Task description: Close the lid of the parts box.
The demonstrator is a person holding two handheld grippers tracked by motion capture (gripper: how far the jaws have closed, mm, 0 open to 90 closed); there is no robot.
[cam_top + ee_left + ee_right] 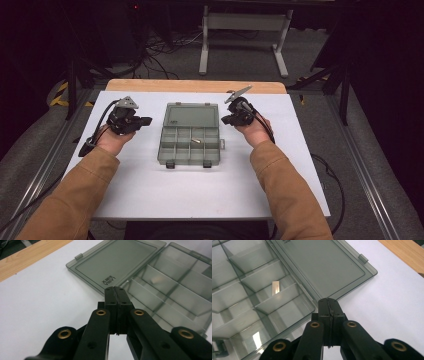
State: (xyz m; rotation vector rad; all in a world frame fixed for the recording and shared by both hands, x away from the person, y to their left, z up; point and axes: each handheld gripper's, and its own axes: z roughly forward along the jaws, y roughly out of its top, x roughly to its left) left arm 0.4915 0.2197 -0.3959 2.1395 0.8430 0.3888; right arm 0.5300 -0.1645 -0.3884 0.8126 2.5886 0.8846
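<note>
A grey see-through organizer box lies open in the middle of the white surface, a little nearer the far edge than the near one. Its lid is folded flat back toward the far edge, and the tray of compartments faces the person. One small pale piece sits in a middle compartment; the other compartments look empty as far as I can see. So the opening is done, and I would judge that whatever is left is closing the lid or handling that piece (nothing else lies on the surface to put in).

The left tool hovers just beside the box's left side, level with the lid, pointing inward at it. Its jaws are pressed together with nothing between them, as the left gripper view makes plain. The right tool mirrors it off the right side of the lid, jaws likewise closed and empty. Both forearms in tan sleeves come in from the near edge, wrists angled inward, neither tool touching the box.
</note>
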